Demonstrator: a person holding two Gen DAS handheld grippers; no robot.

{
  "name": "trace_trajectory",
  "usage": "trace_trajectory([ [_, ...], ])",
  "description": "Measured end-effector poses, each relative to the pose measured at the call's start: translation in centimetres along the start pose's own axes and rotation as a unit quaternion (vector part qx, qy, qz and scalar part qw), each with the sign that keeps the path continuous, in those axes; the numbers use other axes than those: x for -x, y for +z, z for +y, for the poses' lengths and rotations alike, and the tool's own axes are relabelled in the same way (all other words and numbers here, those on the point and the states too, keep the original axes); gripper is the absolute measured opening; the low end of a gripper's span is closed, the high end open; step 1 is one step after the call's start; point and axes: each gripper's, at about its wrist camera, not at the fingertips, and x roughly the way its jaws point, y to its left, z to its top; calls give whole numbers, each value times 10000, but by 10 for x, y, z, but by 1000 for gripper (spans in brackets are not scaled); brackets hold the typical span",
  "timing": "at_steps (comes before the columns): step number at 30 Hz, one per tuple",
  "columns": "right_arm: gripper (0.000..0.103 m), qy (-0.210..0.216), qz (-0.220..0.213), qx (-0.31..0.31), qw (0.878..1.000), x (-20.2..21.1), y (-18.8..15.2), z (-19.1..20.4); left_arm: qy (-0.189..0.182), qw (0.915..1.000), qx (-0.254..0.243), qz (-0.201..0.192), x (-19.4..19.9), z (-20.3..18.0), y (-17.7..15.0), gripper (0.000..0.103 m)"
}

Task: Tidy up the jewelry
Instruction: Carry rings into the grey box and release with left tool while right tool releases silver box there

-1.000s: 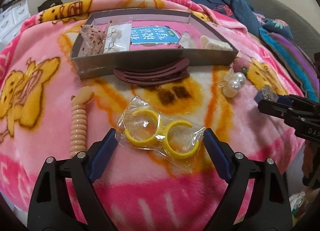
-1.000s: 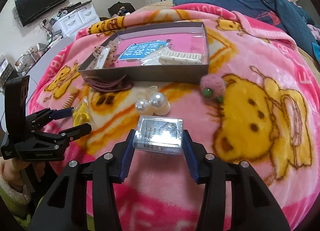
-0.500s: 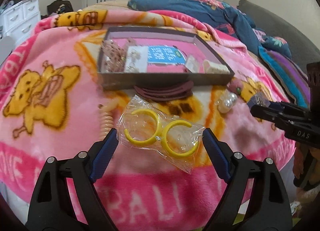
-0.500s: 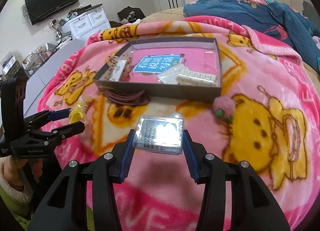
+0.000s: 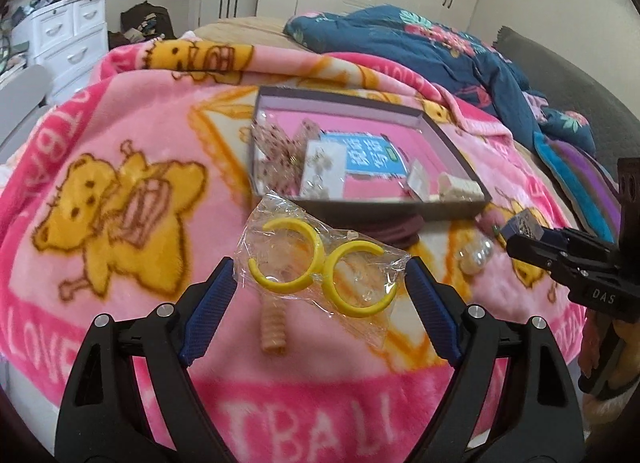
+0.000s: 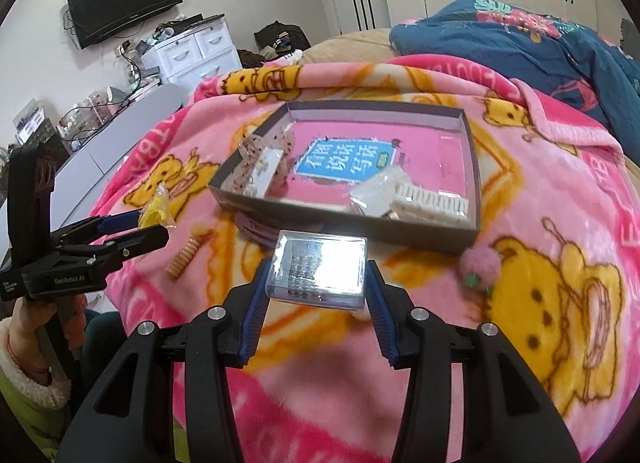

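The left hand-held gripper [image 5: 320, 287] was pinching a clear bag of yellow hoop earrings [image 5: 320, 263] between its blue pads, holding it in the air above the bed, on the near side of the tray. The right hand-held gripper [image 6: 318, 275] was clamped on a small clear case [image 6: 320, 269], its lid glaring white, also held up on the near side of the tray. Below them both lay the pink bear blanket [image 5: 120, 191], covering the bed. On it sat the grey cardboard tray [image 6: 474, 167], far from the two grippers, with a blue printed card [image 6: 346, 161] flat in its middle, a dotted bow [image 5: 276, 143] in its left corner and a cream hair comb [image 6: 432, 201] in its near right corner. A dark red hair clip [image 5: 400, 229] lay just beside the tray's near wall. A peach spiral hair tie [image 6: 188, 251] lay on the blanket to the left, and a pink pompom [image 6: 480, 265] to the right, near the tray's corner.
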Motion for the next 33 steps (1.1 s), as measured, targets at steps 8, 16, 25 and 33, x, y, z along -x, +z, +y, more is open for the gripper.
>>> trace_trajectory([
  [8, 45, -120, -164, -33, 9998, -1, 19, -12, 87, 9998, -12, -180, -3, 3, 31, 78],
  [16, 45, -384, -344, -113, 9986, 4, 40, -41, -15, 9997, -112, -217, -22, -11, 60, 78],
  [25, 45, -599, -360, -232, 9973, -6, 64, -77, -194, 9990, -387, -71, -54, -41, 76, 78],
  [33, 45, -644, -300, -333, 9969, -28, 79, -97, -270, 9982, -508, 176, -87, -60, 82, 78],
])
